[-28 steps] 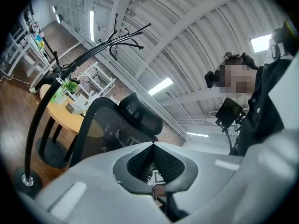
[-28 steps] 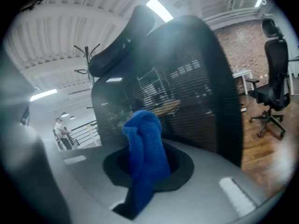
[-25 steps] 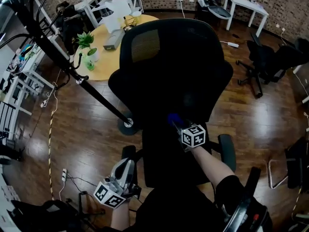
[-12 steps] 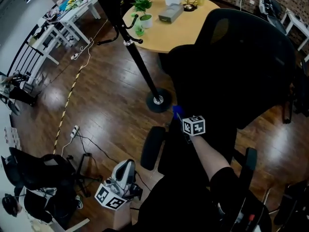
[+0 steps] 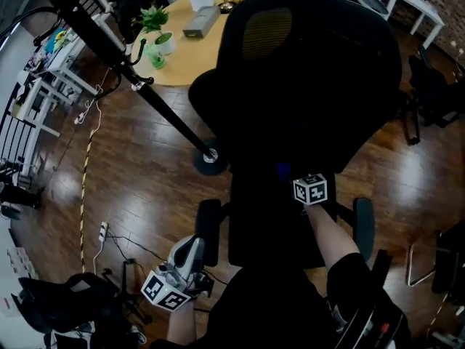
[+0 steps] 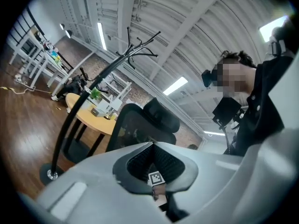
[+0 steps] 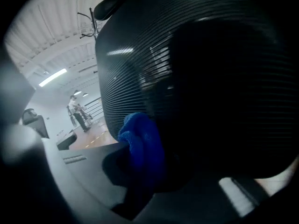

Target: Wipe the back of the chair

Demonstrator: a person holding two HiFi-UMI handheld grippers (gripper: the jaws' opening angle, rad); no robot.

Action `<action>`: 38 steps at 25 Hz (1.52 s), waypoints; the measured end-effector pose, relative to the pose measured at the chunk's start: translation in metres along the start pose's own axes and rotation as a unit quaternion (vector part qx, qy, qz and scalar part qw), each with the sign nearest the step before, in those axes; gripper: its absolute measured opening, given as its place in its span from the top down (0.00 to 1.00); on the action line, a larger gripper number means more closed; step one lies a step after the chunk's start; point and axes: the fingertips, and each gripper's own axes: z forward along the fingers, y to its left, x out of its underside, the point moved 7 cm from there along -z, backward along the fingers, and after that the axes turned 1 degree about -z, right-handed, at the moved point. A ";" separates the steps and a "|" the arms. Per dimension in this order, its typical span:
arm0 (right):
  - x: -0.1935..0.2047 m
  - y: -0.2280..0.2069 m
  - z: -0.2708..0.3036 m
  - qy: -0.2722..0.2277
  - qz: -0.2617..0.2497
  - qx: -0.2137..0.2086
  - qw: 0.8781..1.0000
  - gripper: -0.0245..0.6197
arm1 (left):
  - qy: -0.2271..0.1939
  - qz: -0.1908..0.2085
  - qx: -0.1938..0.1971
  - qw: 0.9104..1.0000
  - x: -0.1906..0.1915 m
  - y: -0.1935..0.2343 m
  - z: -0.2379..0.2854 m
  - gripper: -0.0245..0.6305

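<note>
A black office chair fills the head view; its mesh back (image 5: 305, 86) faces me, with a headrest seen in the left gripper view (image 6: 161, 115). My right gripper (image 5: 298, 180) is shut on a blue cloth (image 5: 283, 170) and holds it against the lower part of the chair back. In the right gripper view the blue cloth (image 7: 140, 143) bunches between the jaws of the right gripper (image 7: 145, 171), touching the ribbed mesh (image 7: 196, 69). My left gripper (image 5: 190, 247) hangs low at the left near my body, away from the chair, jaws together and empty. In its own view, the left gripper (image 6: 152, 146) points up at the chair.
A black coat-stand pole (image 5: 145, 97) slants to its round base (image 5: 210, 156) just left of the chair. Behind stands a round wooden table (image 5: 189, 57) with a potted plant (image 5: 156, 24). Other black chairs (image 5: 432, 86) stand at the right. Cables and a power strip (image 5: 102, 231) lie on the floor.
The head view swung left, then back to centre on the chair. The right gripper with the cloth stayed on the lower chair back, shifting slightly right. The left gripper has hardly moved.
</note>
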 end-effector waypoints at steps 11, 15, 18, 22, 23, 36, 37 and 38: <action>0.023 -0.111 -0.105 -0.063 0.129 0.165 0.976 0.90 | 0.089 -0.005 0.127 0.988 0.018 -0.014 0.093 0.97; 0.017 -0.101 -0.114 -0.101 0.160 0.173 0.967 0.90 | 0.097 -0.001 0.139 0.986 0.017 -0.006 0.092 0.97; -0.007 -0.049 -0.129 -0.181 0.176 0.082 0.964 0.90 | 0.094 -0.002 0.153 0.984 0.013 0.000 0.091 0.97; -0.051 0.032 -0.216 -0.316 0.153 -0.039 0.936 0.90 | 0.084 -0.005 0.203 0.976 0.004 -0.014 0.119 0.97; -0.057 0.046 -0.243 -0.340 0.145 -0.047 0.928 0.90 | 0.080 -0.008 0.220 0.972 0.004 -0.020 0.129 0.97; -0.045 0.145 -0.389 -0.463 0.098 -0.061 0.879 0.91 | 0.060 -0.046 0.317 0.945 0.014 -0.094 0.133 0.97; -0.046 0.148 -0.389 -0.464 0.097 -0.068 0.878 0.91 | 0.059 -0.044 0.317 0.946 0.014 -0.096 0.130 0.97; -0.048 0.151 -0.389 -0.465 0.095 -0.075 0.877 0.91 | 0.056 -0.043 0.317 0.946 0.014 -0.098 0.128 0.97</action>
